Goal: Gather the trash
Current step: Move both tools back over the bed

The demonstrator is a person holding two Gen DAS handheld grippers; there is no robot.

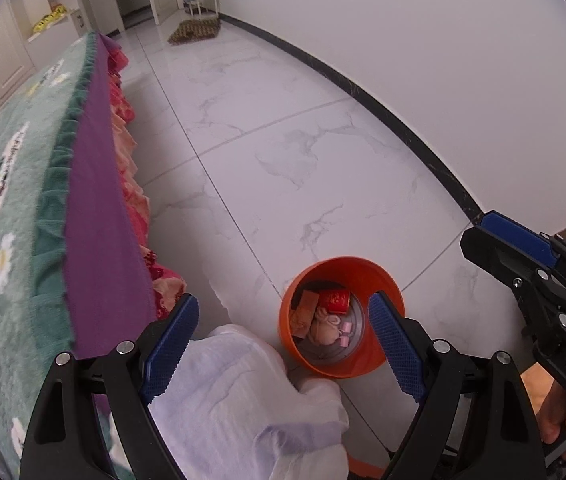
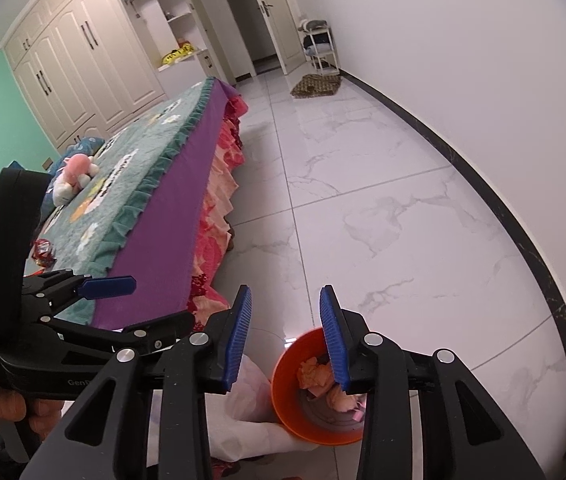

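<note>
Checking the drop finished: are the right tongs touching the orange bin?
Cannot tell. In the right wrist view the open right tongs overlap the orange bin, empty; no gap or contact shows.

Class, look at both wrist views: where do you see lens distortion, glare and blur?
Left wrist view: the dark baseboard bows into a curve, and the bedspread smears near the frame edge. Right wrist view: the same curving, a bright glare patch on the floor tiles beside the orange bin, and dark corners.
</note>
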